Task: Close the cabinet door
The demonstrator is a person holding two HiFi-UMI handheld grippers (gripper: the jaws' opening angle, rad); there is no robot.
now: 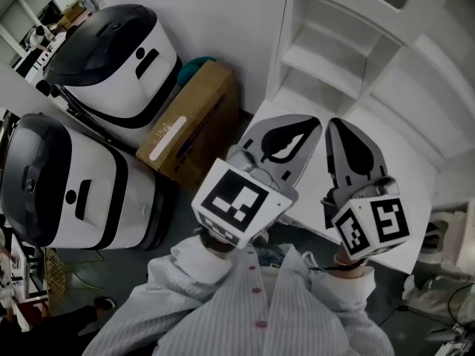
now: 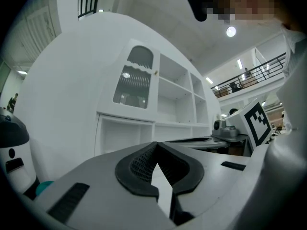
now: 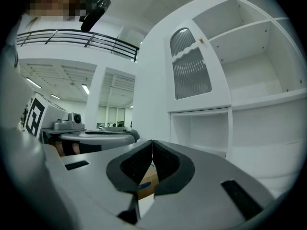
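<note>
Facing the cabinet [image 2: 177, 114], left gripper [image 2: 156, 145] and right gripper [image 3: 152, 143] are both pressed together (empty); door [image 2: 135, 78] looks shut.

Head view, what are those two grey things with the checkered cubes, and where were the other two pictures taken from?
They are hand-held tools, one in each of a person's hands; there is no robot. The head view looks down from the person's head at the left gripper and right gripper, which face a white cabinet. Each other picture comes from a camera riding on one gripper, looking along its jaws. Both pairs of jaws are shut and hold nothing. A cardboard box and two white machines stand beside the cabinet.
</note>
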